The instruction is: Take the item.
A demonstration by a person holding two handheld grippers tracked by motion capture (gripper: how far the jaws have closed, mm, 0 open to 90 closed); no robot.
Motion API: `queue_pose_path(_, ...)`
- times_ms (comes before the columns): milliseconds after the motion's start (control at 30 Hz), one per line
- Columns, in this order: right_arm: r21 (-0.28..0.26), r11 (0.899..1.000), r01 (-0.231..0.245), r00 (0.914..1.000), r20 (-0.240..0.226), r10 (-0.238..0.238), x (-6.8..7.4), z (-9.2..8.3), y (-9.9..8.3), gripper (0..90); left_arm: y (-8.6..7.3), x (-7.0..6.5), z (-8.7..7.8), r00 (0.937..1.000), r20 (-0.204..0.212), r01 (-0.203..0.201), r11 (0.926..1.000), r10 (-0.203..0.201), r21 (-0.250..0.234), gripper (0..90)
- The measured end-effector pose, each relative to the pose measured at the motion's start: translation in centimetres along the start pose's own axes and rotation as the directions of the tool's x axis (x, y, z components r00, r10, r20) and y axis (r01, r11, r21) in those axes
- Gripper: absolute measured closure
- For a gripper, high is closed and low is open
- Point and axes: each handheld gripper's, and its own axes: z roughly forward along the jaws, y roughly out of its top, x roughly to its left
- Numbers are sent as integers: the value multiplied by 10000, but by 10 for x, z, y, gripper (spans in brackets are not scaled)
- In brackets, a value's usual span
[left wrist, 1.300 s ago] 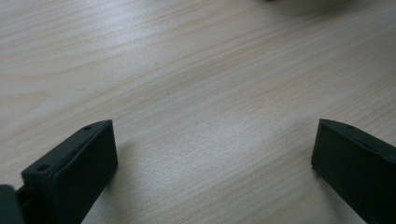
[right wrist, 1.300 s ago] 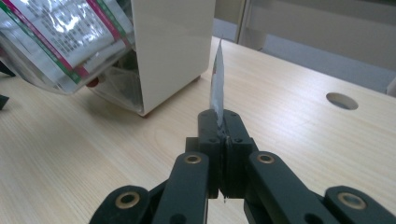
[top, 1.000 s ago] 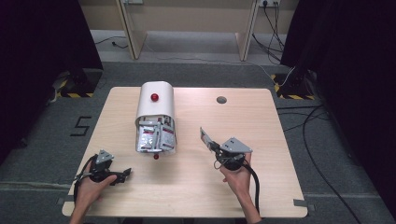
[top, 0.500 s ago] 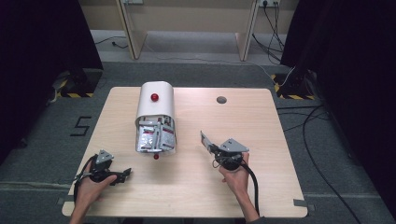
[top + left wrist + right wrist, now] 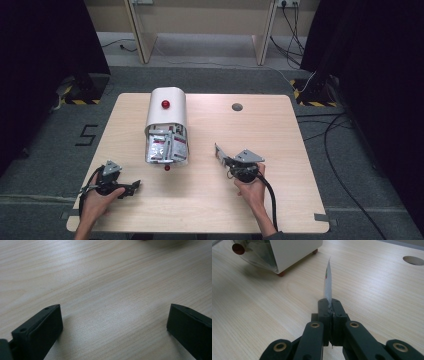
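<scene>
A white round-topped container (image 5: 165, 114) with a red knob lies on the wooden table (image 5: 280, 135); its open front (image 5: 166, 146) shows several silver packets. In the right gripper view the container (image 5: 292, 251) is at the upper left. My right gripper (image 5: 224, 158) is shut on one thin silver packet (image 5: 328, 282), held edge-on and sticking forward from the jaws, right of the container. My left gripper (image 5: 131, 188) rests near the table's front left corner; its fingers (image 5: 41, 327) stand wide apart over bare wood with nothing between them.
A small red knob (image 5: 167, 168) sits on the table just in front of the container's opening. A round cable hole (image 5: 237, 106) lies at the back of the table. Dark curtains and cables surround the table on the floor.
</scene>
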Motion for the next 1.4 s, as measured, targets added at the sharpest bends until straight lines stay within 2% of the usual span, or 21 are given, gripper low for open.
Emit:
queue_pose_path(133,-59,9998,-203,9998,-27,203,-2,0,-1,882,0,0,0,10000,1,-2,10000,2,2,0)
queue_pose_path(367,41,9996,-280,9995,115,279,-5,0,-2,845,0,0,0,10000,-1,-1,10000,1,2,0)
queue_pose_path(500,111,9995,-292,9992,275,289,-8,1,-3,810,0,0,0,10000,1,-1,10000,1,0,0)
queue_pose_path(1100,312,9983,-485,9952,864,457,-19,2,-8,764,0,0,0,10000,-1,-1,10000,1,2,0)
queue_pose_path(1267,418,9972,-617,9933,1006,572,-20,3,-10,720,0,0,0,10000,3,1,10000,-1,0,0)
queue_pose_path(1400,541,9958,-733,9905,1207,664,-23,5,-12,648,0,0,0,10000,1,-1,10000,1,3,0)
